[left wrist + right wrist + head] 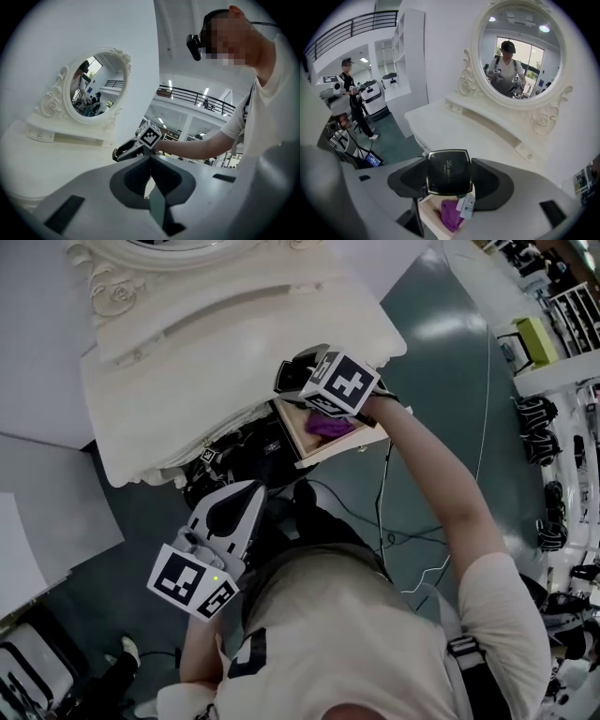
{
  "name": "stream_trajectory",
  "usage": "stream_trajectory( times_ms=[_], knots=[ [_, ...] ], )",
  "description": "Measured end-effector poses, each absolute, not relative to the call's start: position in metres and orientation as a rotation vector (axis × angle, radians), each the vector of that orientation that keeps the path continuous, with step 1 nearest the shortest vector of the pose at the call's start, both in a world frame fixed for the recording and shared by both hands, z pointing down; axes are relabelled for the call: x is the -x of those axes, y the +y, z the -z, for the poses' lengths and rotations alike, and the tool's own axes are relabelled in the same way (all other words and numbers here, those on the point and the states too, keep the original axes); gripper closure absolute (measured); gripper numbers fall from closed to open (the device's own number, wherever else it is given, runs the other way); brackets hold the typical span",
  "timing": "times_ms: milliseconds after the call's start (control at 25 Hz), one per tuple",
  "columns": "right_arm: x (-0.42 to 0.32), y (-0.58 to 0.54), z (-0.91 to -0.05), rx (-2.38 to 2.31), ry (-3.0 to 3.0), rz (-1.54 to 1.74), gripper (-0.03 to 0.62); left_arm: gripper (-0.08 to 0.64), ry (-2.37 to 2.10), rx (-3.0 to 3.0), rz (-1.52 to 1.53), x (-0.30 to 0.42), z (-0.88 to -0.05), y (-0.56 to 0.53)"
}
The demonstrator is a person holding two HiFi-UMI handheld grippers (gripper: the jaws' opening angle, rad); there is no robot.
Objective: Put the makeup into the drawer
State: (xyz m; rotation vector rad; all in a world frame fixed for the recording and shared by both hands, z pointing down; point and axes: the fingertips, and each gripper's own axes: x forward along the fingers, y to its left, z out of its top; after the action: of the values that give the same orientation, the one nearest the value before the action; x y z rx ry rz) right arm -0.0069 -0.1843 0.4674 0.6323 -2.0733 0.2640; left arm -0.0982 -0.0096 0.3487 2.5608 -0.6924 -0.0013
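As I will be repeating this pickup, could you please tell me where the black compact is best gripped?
Grip the compact across two opposite side edges, approaching face-on to its lid, as the right tongs hold it now above the drawer. It is flat and square, so those straight parallel edges probably give the firmest hold.

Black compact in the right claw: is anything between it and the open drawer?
Nothing visible blocks it. The right claw holds the compact above the open drawer; a purple item and a small white tube already lie inside, so it may land on them.
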Motion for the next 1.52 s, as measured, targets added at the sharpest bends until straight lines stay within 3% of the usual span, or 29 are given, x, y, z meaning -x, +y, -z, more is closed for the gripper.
stream_trajectory(
  times_ms=[360,960,1520],
  knots=[
    [-0.092,-0.154,-0.479,-0.786,-2.097,-0.438,0.308,0.502,-0.648,-2.588,-0.068,0.035,-0.347,-0.007],
    [-0.207,-0.156,-0.589,-0.754,-2.05,-0.632,0.309,0.502,-0.75,-2.536,-0.171,-0.115,-0.361,-0.014],
    [-0.213,-0.2,-0.669,-0.8,-2.005,-0.722,0.31,0.502,-0.884,-2.439,-0.191,-0.119,-0.382,-0.03]
  ],
)
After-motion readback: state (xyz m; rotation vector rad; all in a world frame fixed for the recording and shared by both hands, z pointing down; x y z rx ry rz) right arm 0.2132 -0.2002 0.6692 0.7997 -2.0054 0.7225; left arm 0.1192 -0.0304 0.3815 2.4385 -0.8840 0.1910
